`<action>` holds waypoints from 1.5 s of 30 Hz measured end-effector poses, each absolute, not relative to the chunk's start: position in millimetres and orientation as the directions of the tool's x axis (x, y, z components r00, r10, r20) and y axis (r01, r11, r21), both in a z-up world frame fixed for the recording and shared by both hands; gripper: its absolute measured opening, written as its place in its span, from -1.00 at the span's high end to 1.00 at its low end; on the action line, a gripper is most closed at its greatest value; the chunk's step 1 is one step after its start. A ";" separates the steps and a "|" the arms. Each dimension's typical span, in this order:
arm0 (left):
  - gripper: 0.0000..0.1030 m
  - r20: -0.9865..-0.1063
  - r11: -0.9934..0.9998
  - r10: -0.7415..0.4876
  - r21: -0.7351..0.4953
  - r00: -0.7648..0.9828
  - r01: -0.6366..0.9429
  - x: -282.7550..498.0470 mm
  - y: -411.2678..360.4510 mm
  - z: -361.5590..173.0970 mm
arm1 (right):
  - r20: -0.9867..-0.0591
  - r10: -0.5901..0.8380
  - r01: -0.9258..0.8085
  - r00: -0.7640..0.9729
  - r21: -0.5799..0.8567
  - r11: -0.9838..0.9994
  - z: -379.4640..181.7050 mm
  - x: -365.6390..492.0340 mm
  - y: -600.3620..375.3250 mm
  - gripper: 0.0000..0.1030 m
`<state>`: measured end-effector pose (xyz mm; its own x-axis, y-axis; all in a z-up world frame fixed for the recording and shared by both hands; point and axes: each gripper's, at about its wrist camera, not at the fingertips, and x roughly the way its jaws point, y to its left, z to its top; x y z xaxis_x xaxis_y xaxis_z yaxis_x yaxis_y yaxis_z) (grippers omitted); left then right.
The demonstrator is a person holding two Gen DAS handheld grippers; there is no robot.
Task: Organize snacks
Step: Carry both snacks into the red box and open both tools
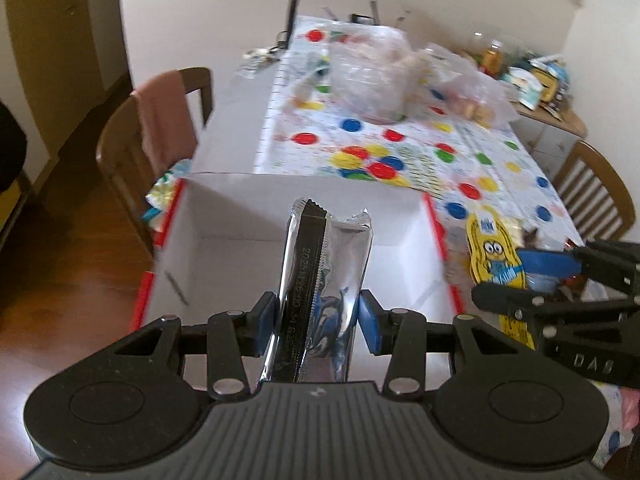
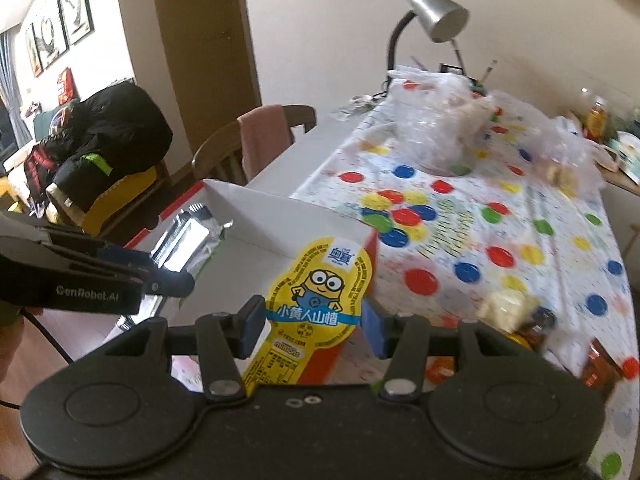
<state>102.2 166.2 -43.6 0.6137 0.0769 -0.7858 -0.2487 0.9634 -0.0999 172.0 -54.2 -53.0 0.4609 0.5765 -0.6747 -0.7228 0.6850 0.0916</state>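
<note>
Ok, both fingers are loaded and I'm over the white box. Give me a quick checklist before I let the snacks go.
1. Left gripper clamped on silver packet: ok.
2. Right gripper clamped on yellow cartoon packet: ok.
3. White box open on top: ok.
4. Silver packet over the box's opening: ok.
5. Yellow cartoon packet inside the box's right wall: cannot tell, it sits near the red edge.
6. Box floor free of other things: cannot tell, partly hidden.

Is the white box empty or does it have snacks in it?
Empty, as far as shown: the box is open on top, and its visible white floor is bare. The silver packet hides part of it.
</note>
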 end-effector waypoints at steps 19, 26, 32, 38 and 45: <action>0.17 -0.911 0.961 0.078 -0.038 0.404 -0.273 168.4 236.5 -113.9 | -0.798 0.474 -0.739 0.372 0.055 0.672 -116.5 207.4 53.6 0.03; 0.17 -0.935 0.972 0.069 -0.016 0.348 -0.234 174.5 233.3 -139.1 | -0.853 0.421 -0.736 0.308 0.067 0.673 -141.6 215.2 71.9 0.03; 0.17 -0.949 0.979 0.071 0.007 0.306 -0.206 176.3 228.4 -154.5 | -0.887 0.368 -0.744 0.277 0.044 0.666 -156.3 214.1 83.8 0.03; 0.16 -0.961 0.980 0.062 0.007 0.271 -0.197 180.0 227.0 -165.3 | -0.905 0.343 -0.742 0.250 0.049 0.669 -164.4 214.4 87.5 0.03; 0.15 -0.962 0.981 0.053 0.000 0.266 -0.194 179.2 226.8 -170.6 | -0.916 0.329 -0.742 0.228 0.055 0.668 -170.1 216.1 90.1 0.03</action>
